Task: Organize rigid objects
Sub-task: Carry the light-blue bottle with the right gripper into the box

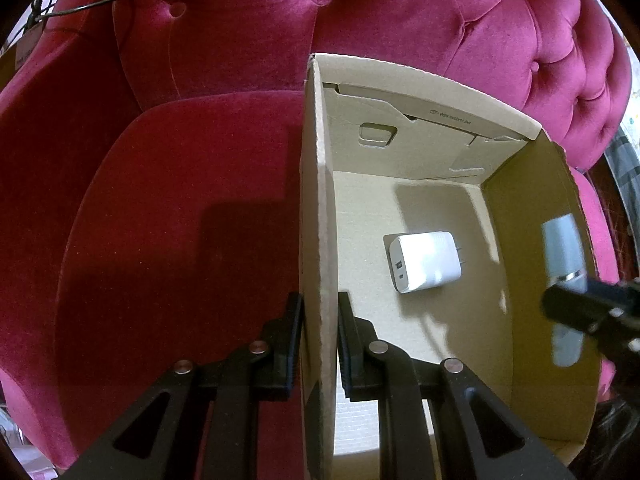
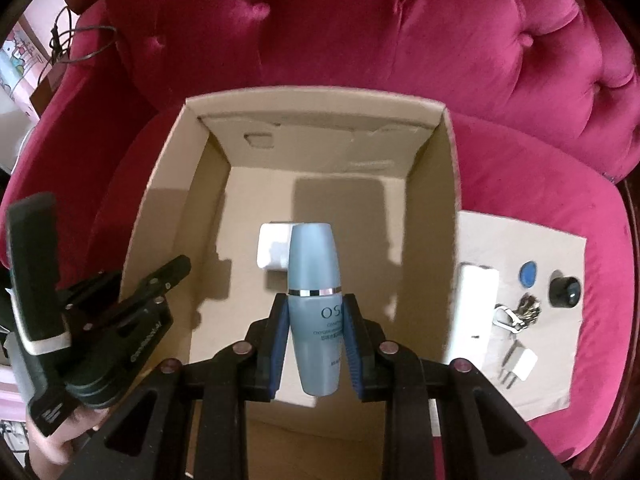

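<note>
While clamped, right hand-held gripper [image 2: 316, 344] holds blue bottle [image 2: 314, 304] over box [image 2: 450, 184].

A: The armchair [image 2: 360, 20] is deep pink velvet, button-tufted. The box [image 2: 424, 208]?

B: Plain tan cardboard. Inside lies a white charger [image 1: 424, 262].

A: And the bottle [image 2: 314, 304]?

B: Pale grey-blue, with a silver band and white lettering.

A: Beside the box?

B: A beige sheet [image 2: 560, 360] carrying a blue disc [image 2: 528, 274], a black cap [image 2: 564, 294] and a small white plug [image 2: 522, 368].
</note>
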A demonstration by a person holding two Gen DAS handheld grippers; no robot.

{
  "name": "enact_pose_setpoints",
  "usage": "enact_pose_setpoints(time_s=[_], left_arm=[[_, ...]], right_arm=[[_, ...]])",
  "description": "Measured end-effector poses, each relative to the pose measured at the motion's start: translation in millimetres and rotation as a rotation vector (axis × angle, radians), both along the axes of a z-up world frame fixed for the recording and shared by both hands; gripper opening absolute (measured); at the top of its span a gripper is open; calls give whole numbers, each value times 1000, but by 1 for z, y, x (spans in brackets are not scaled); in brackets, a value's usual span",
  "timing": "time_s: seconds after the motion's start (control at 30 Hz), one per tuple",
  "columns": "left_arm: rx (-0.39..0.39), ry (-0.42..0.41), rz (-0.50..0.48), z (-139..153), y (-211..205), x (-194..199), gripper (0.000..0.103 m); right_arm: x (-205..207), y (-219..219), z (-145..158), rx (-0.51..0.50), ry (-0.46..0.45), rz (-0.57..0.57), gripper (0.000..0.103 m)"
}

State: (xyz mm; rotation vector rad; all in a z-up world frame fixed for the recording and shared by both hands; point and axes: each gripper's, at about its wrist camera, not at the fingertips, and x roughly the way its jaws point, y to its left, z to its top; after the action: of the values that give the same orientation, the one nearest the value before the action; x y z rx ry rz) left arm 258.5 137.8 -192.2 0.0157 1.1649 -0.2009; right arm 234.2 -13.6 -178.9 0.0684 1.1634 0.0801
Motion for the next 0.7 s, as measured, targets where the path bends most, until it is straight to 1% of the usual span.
enact_pose_setpoints(time_s=[0.33, 0.5, 0.7], left_arm=[[-2, 2, -3, 1, 2, 2, 17], [0, 3, -3, 0, 3, 2, 17], [-1, 2, -3, 0, 2, 2, 17]], right_arm=[[5, 12, -40, 12, 60, -18, 28], [4, 14, -58, 37, 92, -27, 28], [3, 20, -74, 28, 117, -22, 28]])
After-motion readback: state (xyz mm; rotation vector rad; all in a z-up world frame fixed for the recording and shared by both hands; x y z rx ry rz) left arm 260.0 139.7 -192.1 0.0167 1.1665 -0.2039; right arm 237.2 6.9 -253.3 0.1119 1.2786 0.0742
